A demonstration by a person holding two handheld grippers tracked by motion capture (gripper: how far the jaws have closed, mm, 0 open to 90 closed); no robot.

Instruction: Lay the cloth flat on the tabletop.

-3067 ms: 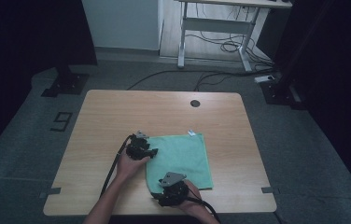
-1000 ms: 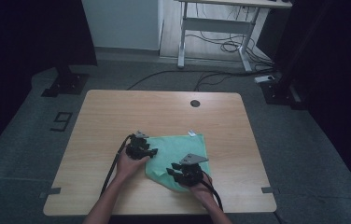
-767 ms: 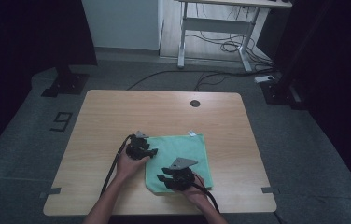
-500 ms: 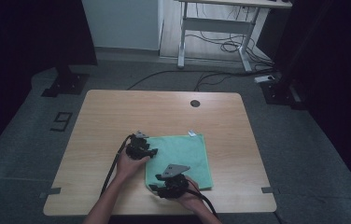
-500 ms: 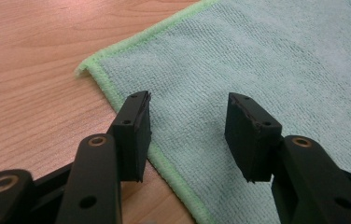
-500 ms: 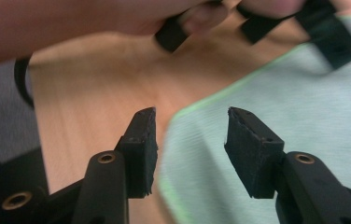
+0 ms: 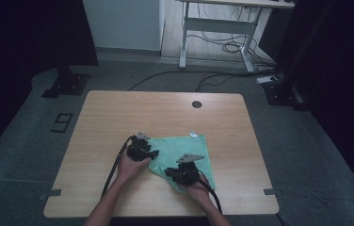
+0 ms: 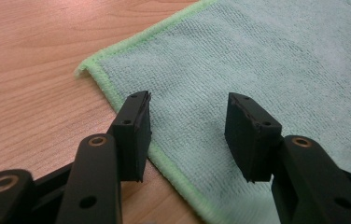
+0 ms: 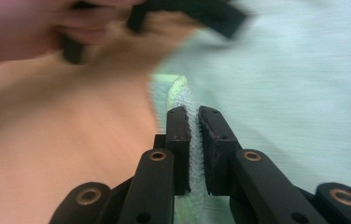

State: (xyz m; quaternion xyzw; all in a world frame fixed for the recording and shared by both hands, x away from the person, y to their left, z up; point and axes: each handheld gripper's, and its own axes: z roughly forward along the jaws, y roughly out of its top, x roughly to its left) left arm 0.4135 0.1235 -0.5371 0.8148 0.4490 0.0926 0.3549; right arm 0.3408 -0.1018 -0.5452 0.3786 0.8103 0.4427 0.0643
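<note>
Wooden table (image 7: 118,113), near-centre: green microfibre cloth (image 7: 184,148) lying flat, mid-fold; right gripper (image 9: 193,122) clamped on its near edge, left gripper (image 8: 187,135) wide open, empty, over its left edge; next, carry the pinched edge across.

Your right gripper (image 9: 193,140) view is smeared: the table (image 9: 61,154), your left hand (image 9: 19,28) and most of the cloth (image 9: 295,93) blur. The cloth's pinched edge runs off the bottom there. From above, your grippers cover the cloth's near-left part (image 7: 180,148), and both forearms are cut off.
</note>
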